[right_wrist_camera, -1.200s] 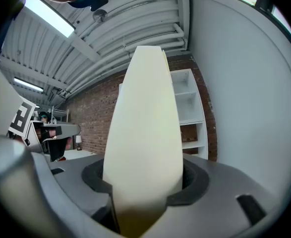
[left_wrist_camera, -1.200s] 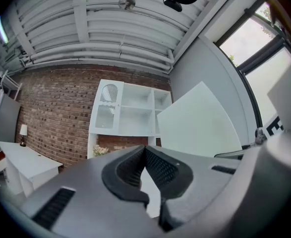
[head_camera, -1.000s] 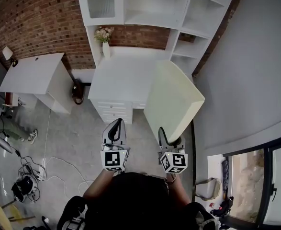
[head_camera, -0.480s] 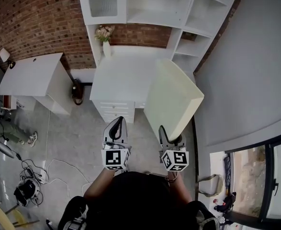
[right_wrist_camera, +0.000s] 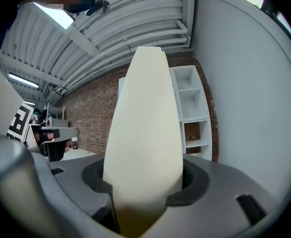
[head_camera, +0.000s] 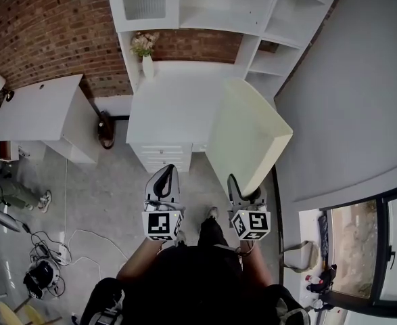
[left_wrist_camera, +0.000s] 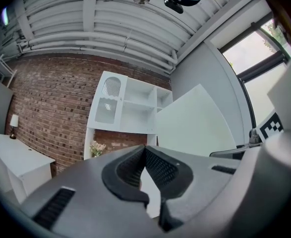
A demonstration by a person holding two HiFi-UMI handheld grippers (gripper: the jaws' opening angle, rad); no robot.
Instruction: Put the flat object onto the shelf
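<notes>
1. Gripping: the right gripper [head_camera: 243,193] is clenched on the near edge of the thick cream-coloured flat slab [head_camera: 247,137]. In the right gripper view the slab [right_wrist_camera: 143,133] fills the gap between the jaws, which bear on both faces. An edge grip probably leaves the far end free to go in first.
2. The left gripper [head_camera: 165,172] is just left of it, jaws closed together with nothing between them. Judged idle: one claw carries the load.
3. The slab rests on no surface. It is held tilted on edge and reaches away past the right end of the white desk with drawers [head_camera: 171,110]. It is not on the shelf yet.
4. A small white vase of pale flowers [head_camera: 146,56] stands at the desk's far left, well apart from the slab.
5. Farthest is the white open shelf unit [head_camera: 212,5], against the red brick wall [head_camera: 49,26]. Its right-hand bays lie ahead of the slab, so they are the likely target. Judged to be the carrying stage, with placement not begun.
</notes>
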